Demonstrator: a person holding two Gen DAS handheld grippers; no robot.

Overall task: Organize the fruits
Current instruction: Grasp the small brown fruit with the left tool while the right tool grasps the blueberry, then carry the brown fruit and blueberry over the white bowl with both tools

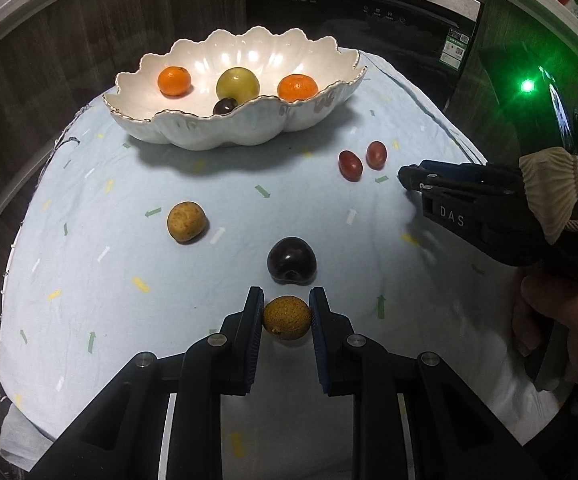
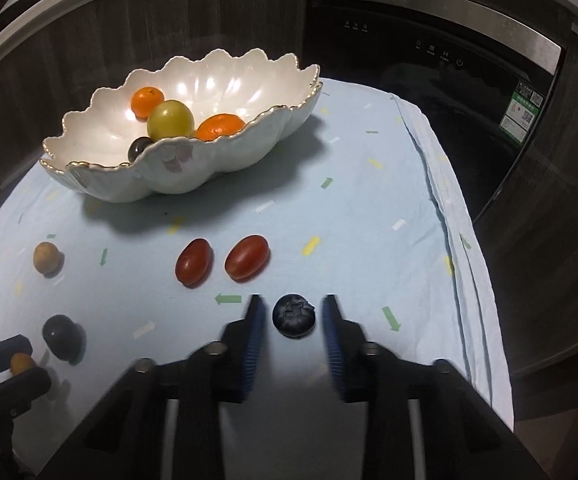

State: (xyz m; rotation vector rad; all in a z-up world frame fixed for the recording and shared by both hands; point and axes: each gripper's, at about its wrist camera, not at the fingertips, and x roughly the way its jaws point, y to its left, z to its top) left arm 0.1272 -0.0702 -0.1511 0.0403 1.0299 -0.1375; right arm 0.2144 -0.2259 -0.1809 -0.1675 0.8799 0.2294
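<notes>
A white scalloped bowl [image 1: 193,136] at the back of the table holds two oranges [image 1: 174,80], a green fruit [image 1: 237,85] and a small dark fruit. My left gripper [image 1: 287,316] is shut on a small yellow-brown fruit [image 1: 287,317] at the table's front. A dark plum [image 1: 291,260] lies just beyond it. My right gripper [image 2: 294,316] is open, its fingers on either side of a blueberry [image 2: 294,315] without touching it. Two red grape tomatoes [image 2: 193,262] lie ahead of it. A tan round fruit [image 1: 186,222] lies at the left.
A light blue cloth [image 2: 369,208] with small arrow marks covers the table. A dark appliance door [image 2: 469,92] stands behind and to the right. The cloth's right edge hangs folded [image 2: 453,240]. The right gripper body and hand show at the right of the left wrist view [image 1: 489,208].
</notes>
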